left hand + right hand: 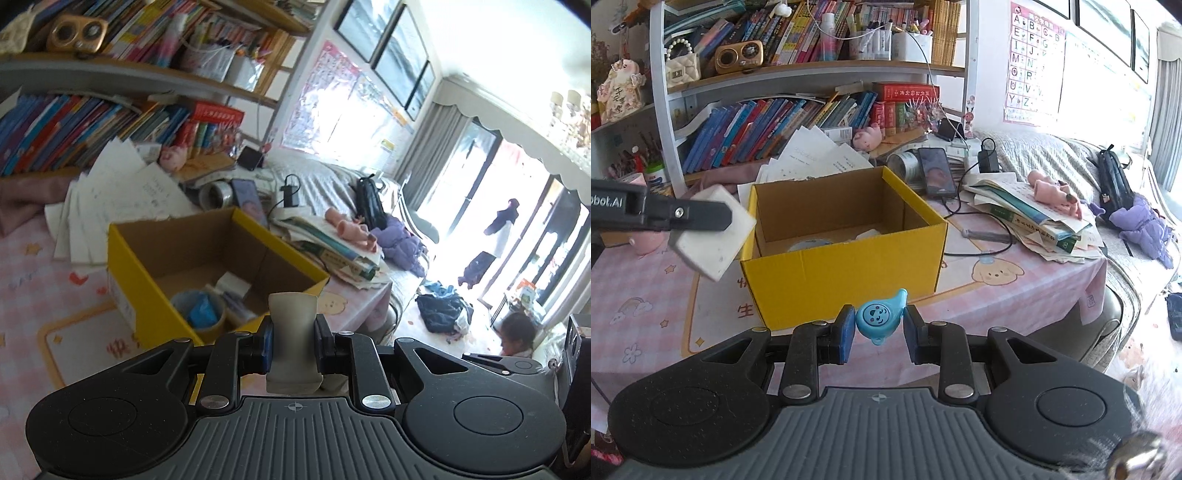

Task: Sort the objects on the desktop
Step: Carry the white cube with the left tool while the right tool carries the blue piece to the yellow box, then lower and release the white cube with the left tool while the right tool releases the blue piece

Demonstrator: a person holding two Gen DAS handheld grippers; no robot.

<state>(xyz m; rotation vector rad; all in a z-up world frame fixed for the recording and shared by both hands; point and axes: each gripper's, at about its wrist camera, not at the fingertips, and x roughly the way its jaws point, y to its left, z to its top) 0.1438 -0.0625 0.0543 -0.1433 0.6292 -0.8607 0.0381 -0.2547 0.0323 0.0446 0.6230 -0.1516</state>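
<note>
A yellow cardboard box [842, 266] stands open on the pink tablecloth; it also shows in the left wrist view [147, 295], holding a tape roll [197, 310] and a small white item [232, 282]. My left gripper [293, 345] is shut on a white eraser block [293, 332] and holds it above the box's near rim; in the right wrist view the eraser [713, 232] hangs left of the box. My right gripper [879, 328] is shut on a small blue whale-shaped toy [879, 315], in front of the box.
Loose papers [816, 155], a phone [936, 171], a charger with cable [988, 160] and a stack of books [1034, 218] lie behind and right of the box. Bookshelves [775, 122] stand at the back. A sofa [1071, 155] is to the right.
</note>
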